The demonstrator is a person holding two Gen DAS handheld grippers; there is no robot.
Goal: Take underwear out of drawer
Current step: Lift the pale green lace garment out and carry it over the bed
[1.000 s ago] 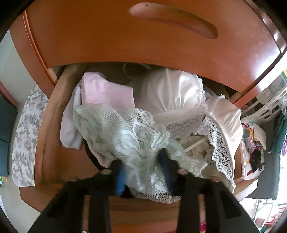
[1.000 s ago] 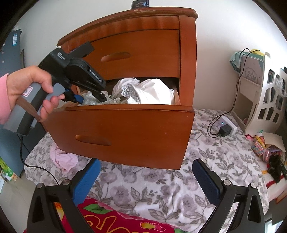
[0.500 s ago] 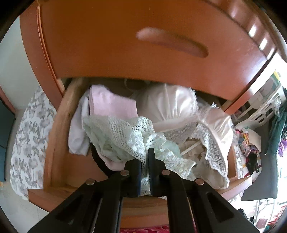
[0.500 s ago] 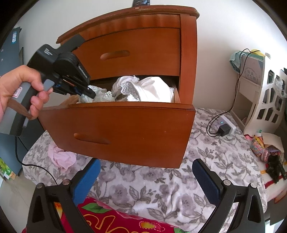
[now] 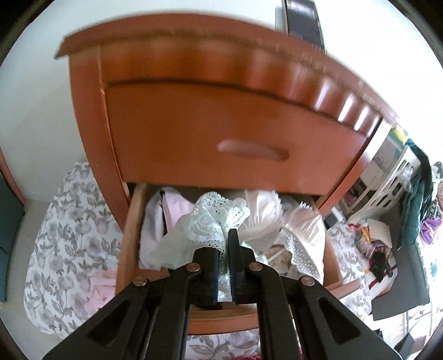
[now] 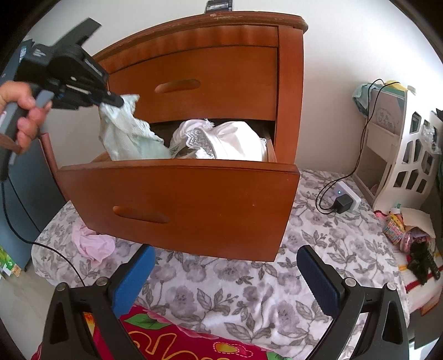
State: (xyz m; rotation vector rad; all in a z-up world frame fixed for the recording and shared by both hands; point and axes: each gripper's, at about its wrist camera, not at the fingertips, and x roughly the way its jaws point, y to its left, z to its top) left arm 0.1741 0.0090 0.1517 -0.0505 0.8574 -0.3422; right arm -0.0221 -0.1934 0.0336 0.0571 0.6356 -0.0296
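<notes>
The lower drawer [image 6: 177, 199] of the wooden nightstand [image 6: 288, 91] stands pulled out; the upper drawer [image 6: 193, 83] is shut. The open drawer holds a heap of garments: a white padded bra with lace trim [image 6: 227, 141] at the right, a pale pink folded piece [image 5: 177, 207] at the far left, and the mint-green lace underwear [image 6: 121, 133] at the left. The left gripper [image 6: 116, 101], held in a person's hand [image 6: 25, 116], has its jaws closed on the upper edge of the lace underwear; the garment hangs from the jaws above the drawer's rim, and its lower part lies inside the drawer. The right gripper [image 6: 224, 277] has its jaws wide apart with nothing between them, near the camera over the flowered bedsheet [image 6: 249, 290]. A pink cloth [image 6: 92, 243] lies on the sheet below the drawer's left corner. The drawer's floor and any items under the heap are hidden. In the left wrist view the nightstand's top is blurred. A dark object [image 6: 218, 5] on the nightstand's top is cut off by the frame edge and cannot be identified.
</notes>
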